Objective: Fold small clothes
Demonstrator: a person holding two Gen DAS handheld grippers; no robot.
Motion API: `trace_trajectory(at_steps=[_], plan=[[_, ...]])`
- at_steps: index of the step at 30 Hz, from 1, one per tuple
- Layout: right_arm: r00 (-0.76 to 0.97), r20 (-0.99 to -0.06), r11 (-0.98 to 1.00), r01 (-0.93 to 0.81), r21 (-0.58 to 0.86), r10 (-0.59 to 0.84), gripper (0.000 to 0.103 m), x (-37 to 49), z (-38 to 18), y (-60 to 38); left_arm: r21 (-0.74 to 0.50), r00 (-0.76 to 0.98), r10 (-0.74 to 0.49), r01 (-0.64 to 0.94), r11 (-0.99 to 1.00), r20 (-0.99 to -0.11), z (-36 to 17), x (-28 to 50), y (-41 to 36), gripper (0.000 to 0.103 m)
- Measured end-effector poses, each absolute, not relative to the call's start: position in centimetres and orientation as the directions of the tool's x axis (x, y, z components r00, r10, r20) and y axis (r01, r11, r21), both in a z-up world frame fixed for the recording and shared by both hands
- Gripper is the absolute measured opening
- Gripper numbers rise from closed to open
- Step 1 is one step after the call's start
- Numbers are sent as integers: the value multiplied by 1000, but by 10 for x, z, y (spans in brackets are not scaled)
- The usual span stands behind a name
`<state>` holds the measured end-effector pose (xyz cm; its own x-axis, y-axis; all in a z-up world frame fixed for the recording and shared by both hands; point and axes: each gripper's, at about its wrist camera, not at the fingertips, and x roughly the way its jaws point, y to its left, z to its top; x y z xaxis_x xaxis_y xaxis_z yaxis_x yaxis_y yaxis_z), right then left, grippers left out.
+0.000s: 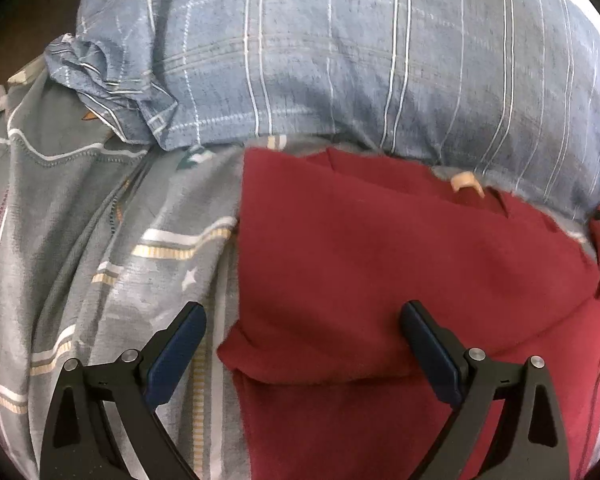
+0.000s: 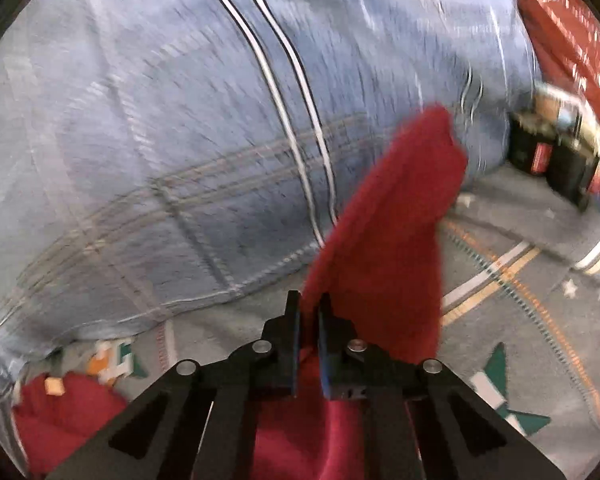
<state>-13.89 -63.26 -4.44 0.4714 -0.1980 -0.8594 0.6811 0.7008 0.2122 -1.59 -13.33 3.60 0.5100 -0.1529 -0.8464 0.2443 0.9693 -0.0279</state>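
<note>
A dark red garment (image 1: 380, 264) lies partly folded on the grey patterned bedsheet (image 1: 100, 240), with a small cream tag (image 1: 464, 182) near its far edge. My left gripper (image 1: 304, 316) is open just above the garment's near left part, one finger over the sheet and one over the cloth, holding nothing. In the right wrist view my right gripper (image 2: 309, 304) is shut on a fold of the red garment (image 2: 388, 240), lifting it so the cloth stands up in front of the fingers. More red cloth (image 2: 60, 416) lies at lower left.
A large blue plaid pillow (image 1: 340, 52) lies along the far side of the garment and fills most of the right wrist view (image 2: 160, 140). A red plastic-wrapped package (image 2: 572, 36) and dark boxes (image 2: 548, 156) sit at the far right.
</note>
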Motion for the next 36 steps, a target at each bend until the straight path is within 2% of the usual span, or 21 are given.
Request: trace_trajectory(at_steps=[4, 10, 14, 16, 18, 20, 21, 23, 25, 28, 31, 33, 36], plan=[[625, -772, 759, 557, 338, -115, 7, -168, 8, -605, -72, 535, -193, 239, 968, -822, 53, -21, -126, 98], [735, -671, 894, 233, 383, 96, 7, -171, 67, -502, -134, 542, -244, 233, 963, -804, 60, -26, -115, 98], [679, -683, 928, 6, 373, 270, 8, -153, 43, -404, -180, 526, -274, 224, 958, -805, 60, -25, -110, 98], [603, -733, 927, -34, 372, 316, 10, -143, 14, -373, -196, 484, -281, 218, 956, -829, 58, -25, -111, 98], [509, -796, 928, -17, 371, 328, 21, -140, -15, -355, -202, 476, -294, 235, 951, -829, 58, -25, -113, 98], [474, -808, 914, 19, 406, 349, 32, -145, -24, -356, -206, 474, -306, 251, 946, -826, 58, -26, -116, 98], [503, -787, 903, 28, 429, 358, 36, -152, -16, -363, -219, 470, -320, 258, 941, -822, 57, -27, -117, 98], [603, -723, 882, 65, 466, 337, 65, -173, 6, -382, -247, 452, -349, 269, 931, -821, 55, -27, -120, 98], [718, -636, 855, 112, 507, 283, 79, -195, 23, -406, -257, 425, -361, 283, 924, -830, 52, -26, -124, 98], [763, -606, 815, 192, 547, 227, 79, -200, 27, -442, -223, 434, -343, 304, 926, -833, 52, -22, -134, 96], [752, -645, 806, 295, 512, 135, 79, -203, 20, -471, -232, 420, -356, 317, 920, -835, 46, -13, -156, 85], [729, -680, 805, 353, 477, 83, 79, -209, 20, -482, -240, 359, -363, 342, 908, -860, 32, -6, -178, 52], [738, -672, 761, 396, 514, 69, 79, -216, 13, -507, -174, 315, -309, 390, 904, -898, 13, 4, -214, 22]])
